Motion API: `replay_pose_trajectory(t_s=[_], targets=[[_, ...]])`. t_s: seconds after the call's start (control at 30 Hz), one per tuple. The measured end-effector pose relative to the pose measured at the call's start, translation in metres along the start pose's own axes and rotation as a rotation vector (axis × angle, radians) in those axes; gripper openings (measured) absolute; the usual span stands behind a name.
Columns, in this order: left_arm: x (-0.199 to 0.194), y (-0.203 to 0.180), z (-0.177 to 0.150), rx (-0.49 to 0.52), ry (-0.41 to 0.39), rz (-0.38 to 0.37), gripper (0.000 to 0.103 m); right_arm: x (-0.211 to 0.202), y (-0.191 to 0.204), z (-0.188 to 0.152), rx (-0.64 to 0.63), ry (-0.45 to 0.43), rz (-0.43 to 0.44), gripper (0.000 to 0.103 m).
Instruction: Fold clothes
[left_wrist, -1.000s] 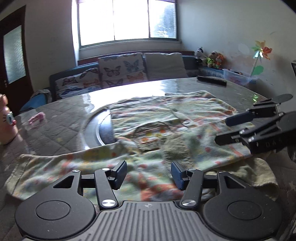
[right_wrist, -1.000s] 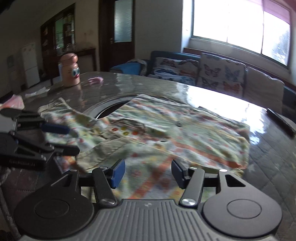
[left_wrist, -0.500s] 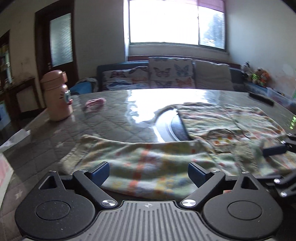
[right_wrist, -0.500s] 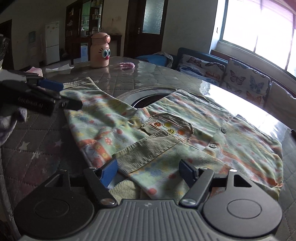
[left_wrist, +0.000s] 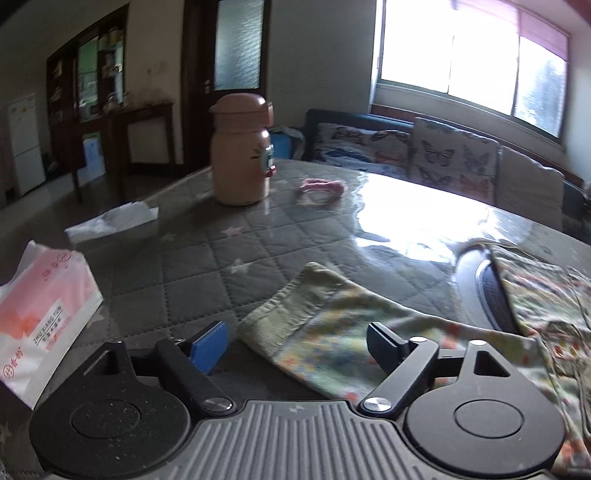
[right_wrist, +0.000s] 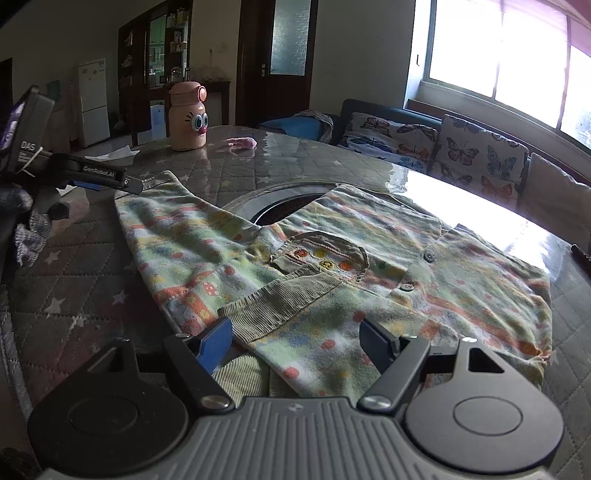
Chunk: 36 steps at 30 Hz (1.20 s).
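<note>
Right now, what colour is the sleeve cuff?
Ribbed pale olive-green cuff, clearest in the left wrist view.

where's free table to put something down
Bare quilted table lies between the bottle, the tissue pack and the sleeve cuff. Crowded: the shirt covers the middle.

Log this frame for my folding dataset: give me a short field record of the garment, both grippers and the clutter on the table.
garment: patterned shirt, spread on the table, one sleeve stretched out sideways, the other folded over the front
left gripper: open, at the sleeve's cuff
right gripper: open, over the folded sleeve's cuff
grasp: none seen
clutter: bottle, pink item, tissue pack, loose tissue
fold state: one sleeve folded in, one still out
</note>
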<state>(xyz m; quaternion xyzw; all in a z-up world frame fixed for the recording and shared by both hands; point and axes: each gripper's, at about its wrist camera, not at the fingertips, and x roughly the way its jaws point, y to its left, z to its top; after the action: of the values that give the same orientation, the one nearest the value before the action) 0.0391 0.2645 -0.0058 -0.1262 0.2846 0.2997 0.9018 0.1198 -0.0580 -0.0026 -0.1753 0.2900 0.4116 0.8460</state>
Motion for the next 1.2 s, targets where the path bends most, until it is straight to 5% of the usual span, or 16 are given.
replay_pose_trajectory(t_s=[0.4, 0.57, 0.87, 1.2], targets=[[0.011, 0.015, 0.004, -0.102, 0.041, 0.000, 0.011, -0.010, -0.007, -0.007, 0.049, -0.007, -0.009, 0.078], [-0.016, -0.003, 0.011, -0.109, -0.008, -0.094, 0.010, -0.018, -0.015, -0.010, 0.097, -0.019, -0.016, 0.078], [-0.088, -0.103, 0.024, 0.027, -0.097, -0.495, 0.009, -0.036, -0.052, -0.022, 0.258, -0.050, -0.051, 0.075], [-0.109, -0.202, -0.013, 0.190, 0.003, -0.786, 0.009, -0.061, -0.099, -0.041, 0.417, -0.090, -0.133, 0.062]])
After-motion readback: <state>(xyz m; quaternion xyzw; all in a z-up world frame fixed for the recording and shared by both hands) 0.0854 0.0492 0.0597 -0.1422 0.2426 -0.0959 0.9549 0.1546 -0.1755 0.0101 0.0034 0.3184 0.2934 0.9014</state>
